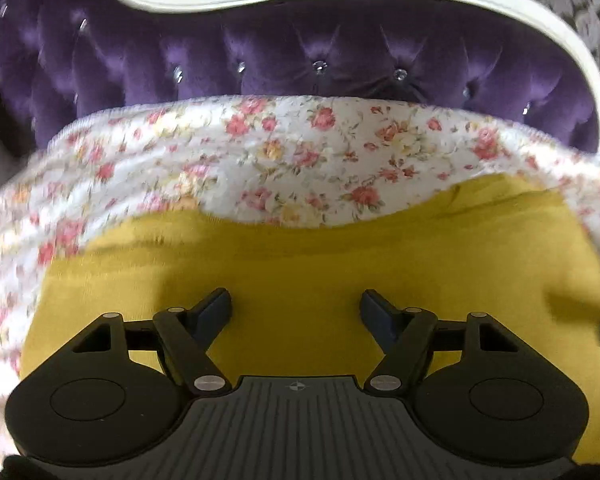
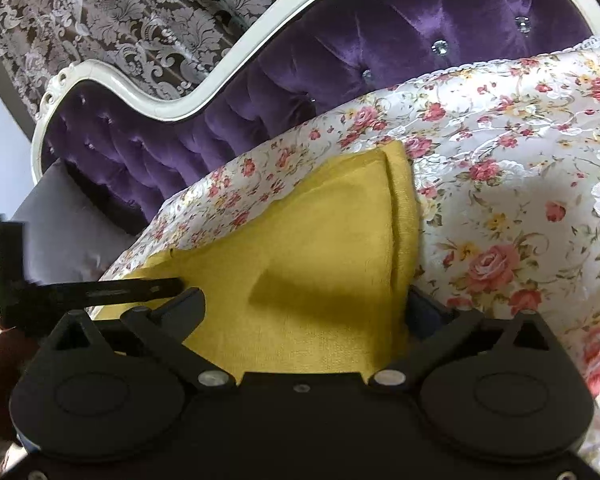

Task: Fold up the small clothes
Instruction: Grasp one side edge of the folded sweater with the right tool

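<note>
A mustard-yellow knit garment (image 1: 300, 256) lies flat on a floral bedspread (image 1: 292, 140). My left gripper (image 1: 296, 308) is open just above its near part, with nothing between the fingers. In the right wrist view the garment (image 2: 312, 248) lies folded, with a doubled edge on its right side. My right gripper (image 2: 304, 300) is open over the garment's near right corner. Its right finger (image 2: 428, 312) is partly hidden behind the cloth edge. The left gripper shows as a dark bar at the left of the right wrist view (image 2: 100, 292).
A purple tufted headboard (image 1: 300, 60) with a white curved frame (image 2: 236, 56) rises behind the bed. Patterned damask wallpaper (image 2: 112, 20) is behind it. The bedspread (image 2: 520, 200) stretches to the right of the garment.
</note>
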`<control>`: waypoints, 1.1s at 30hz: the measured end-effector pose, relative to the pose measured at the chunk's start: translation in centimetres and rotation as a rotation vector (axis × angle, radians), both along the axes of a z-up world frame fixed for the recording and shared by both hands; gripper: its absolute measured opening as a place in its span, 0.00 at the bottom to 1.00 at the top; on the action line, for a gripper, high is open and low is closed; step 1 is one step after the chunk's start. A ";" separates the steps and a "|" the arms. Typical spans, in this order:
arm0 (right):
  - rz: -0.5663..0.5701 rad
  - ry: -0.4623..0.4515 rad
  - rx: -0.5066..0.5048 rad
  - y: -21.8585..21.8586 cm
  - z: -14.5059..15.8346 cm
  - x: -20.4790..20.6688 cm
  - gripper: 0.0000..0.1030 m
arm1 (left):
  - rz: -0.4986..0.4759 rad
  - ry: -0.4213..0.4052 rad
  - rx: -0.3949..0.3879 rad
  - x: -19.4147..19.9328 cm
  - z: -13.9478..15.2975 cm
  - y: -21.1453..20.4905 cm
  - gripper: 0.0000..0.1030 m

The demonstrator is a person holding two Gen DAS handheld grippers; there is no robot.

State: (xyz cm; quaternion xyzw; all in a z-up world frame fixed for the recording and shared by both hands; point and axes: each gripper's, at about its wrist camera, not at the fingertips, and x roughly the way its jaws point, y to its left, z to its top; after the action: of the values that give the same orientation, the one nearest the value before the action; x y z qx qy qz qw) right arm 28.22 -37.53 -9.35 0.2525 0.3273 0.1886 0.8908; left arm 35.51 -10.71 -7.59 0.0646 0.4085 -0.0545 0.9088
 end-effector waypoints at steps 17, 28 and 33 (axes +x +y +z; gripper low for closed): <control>0.094 0.014 0.054 -0.8 0.0 -0.5 0.99 | -0.078 0.046 -0.052 -7.1 1.1 0.5 0.62; 0.036 0.054 -0.013 -0.6 0.4 -1.0 0.47 | -0.090 0.047 -0.078 -9.1 0.1 0.8 0.62; 0.003 0.055 -0.053 -0.5 1.4 -1.3 0.24 | -0.075 0.033 -0.118 -9.8 1.0 2.5 0.61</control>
State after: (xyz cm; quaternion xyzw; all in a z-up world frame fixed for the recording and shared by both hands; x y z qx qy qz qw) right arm 26.95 -37.99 -7.98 0.2334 0.3569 0.1742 0.8876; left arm 25.74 -8.17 -6.56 0.0253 0.4170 -0.1133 0.9014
